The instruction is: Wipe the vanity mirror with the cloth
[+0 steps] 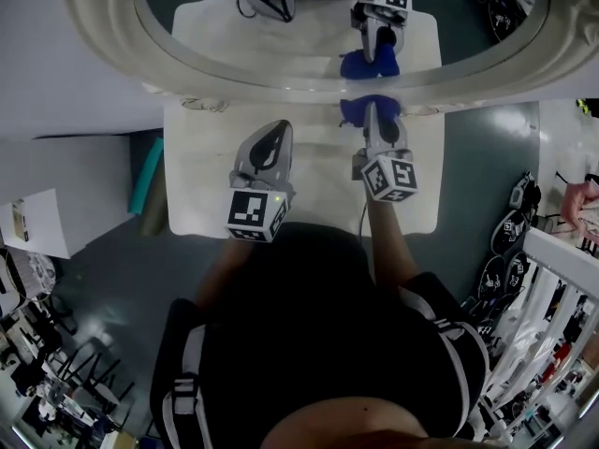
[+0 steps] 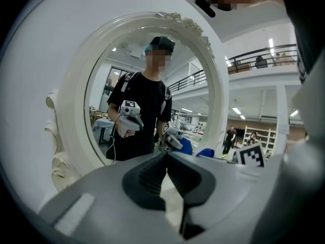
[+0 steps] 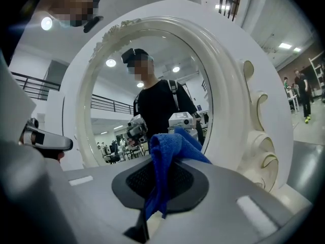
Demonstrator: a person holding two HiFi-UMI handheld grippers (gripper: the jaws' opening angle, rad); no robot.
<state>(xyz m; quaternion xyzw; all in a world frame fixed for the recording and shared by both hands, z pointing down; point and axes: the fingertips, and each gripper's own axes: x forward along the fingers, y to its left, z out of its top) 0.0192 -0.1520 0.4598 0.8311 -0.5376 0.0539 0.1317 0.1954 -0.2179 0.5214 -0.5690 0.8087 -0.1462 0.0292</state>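
Blue cloth (image 1: 360,110) is seen in the head view bunched at the tip of the right gripper (image 1: 372,115). It is held at the lower rim of the oval mirror (image 1: 281,80), right of centre, with its reflection just beyond in the glass. Whether the glass is touched cannot be told. The left gripper (image 1: 270,137) is held over the white table (image 1: 201,185), left of the cloth and apart from it, probably to leave the wiping side free.

In the left gripper view, the jaws are pressed together with nothing between them, and the mirror's carved white frame (image 2: 71,100) is faced.

In the right gripper view, the jaws are clamped on a fold of the cloth. A soft wad stands beyond the tips and a tail hangs below. The fabric looks thick and fuzzy. The wad is likely set forward so that cloth, not jaw, meets the glass.
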